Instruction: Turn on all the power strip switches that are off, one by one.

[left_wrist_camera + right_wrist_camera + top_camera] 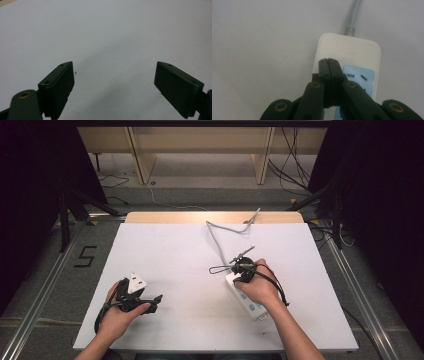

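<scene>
The left gripper [115,82] rests low on the white bench [175,250], fingers wide with nothing between them, seemingly waiting. Beyond the bench's middle, the right gripper [329,62], fingers pressed together and empty, bears down on the power strip [352,55], probably pinning it steady. Its grey cord [216,237] trails toward the bench's far edge.

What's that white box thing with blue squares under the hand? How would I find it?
Look at the big white board on the table, then at its right side. There a white power strip lies flat under the shut right gripper. It has light blue socket panels on top and a grey cord running away from its far end.
</scene>
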The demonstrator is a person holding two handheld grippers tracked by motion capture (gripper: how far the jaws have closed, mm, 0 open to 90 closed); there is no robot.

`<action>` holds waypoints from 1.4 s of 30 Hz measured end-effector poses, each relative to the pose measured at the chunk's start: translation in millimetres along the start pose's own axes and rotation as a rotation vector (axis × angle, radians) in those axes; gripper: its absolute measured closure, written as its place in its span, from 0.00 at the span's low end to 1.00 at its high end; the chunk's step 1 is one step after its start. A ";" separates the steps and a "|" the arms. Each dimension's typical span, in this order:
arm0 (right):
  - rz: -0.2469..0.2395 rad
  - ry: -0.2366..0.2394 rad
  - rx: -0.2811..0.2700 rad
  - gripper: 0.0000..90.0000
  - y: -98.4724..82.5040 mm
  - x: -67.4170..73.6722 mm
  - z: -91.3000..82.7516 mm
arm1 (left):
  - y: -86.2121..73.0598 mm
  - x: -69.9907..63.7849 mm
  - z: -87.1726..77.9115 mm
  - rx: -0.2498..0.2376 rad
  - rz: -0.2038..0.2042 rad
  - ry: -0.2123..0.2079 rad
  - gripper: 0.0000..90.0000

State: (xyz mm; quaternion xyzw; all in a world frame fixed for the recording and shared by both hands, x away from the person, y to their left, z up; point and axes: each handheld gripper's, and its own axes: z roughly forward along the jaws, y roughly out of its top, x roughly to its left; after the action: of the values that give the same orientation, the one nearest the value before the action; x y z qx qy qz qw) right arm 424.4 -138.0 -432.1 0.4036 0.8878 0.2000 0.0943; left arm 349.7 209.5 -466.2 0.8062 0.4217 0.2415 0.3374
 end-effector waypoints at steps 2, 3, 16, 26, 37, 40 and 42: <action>0.001 0.002 0.000 1.00 0.0 -0.2 0.5 | 0.1 -0.2 -0.1 -0.001 0.000 0.000 0.18; -0.001 0.001 0.000 1.00 0.0 -0.4 0.6 | 0.2 -0.4 -0.2 -0.002 0.000 0.000 0.18; 0.000 0.003 0.012 1.00 -0.4 0.2 1.6 | -0.1 -0.2 0.8 0.002 -0.006 -0.002 0.18; 0.013 0.026 0.018 1.00 -1.3 -1.3 2.5 | 0.0 0.7 0.9 0.000 -0.015 -0.006 0.18; 0.020 0.040 0.018 1.00 0.4 -4.5 1.5 | 0.4 1.1 2.0 0.007 -0.016 -0.010 0.18; 0.006 0.037 0.027 1.00 3.1 -3.9 2.1 | 0.4 0.5 2.2 0.006 -0.014 -0.012 0.18; 0.006 0.033 0.032 1.00 4.7 -3.0 2.5 | 0.3 0.5 2.3 0.006 -0.013 -0.012 0.18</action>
State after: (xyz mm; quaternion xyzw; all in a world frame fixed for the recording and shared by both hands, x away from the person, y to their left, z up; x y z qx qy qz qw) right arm 430.3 -136.8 -432.3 0.4042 0.8912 0.1926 0.0723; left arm 351.7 209.0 -467.5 0.8059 0.4257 0.2330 0.3392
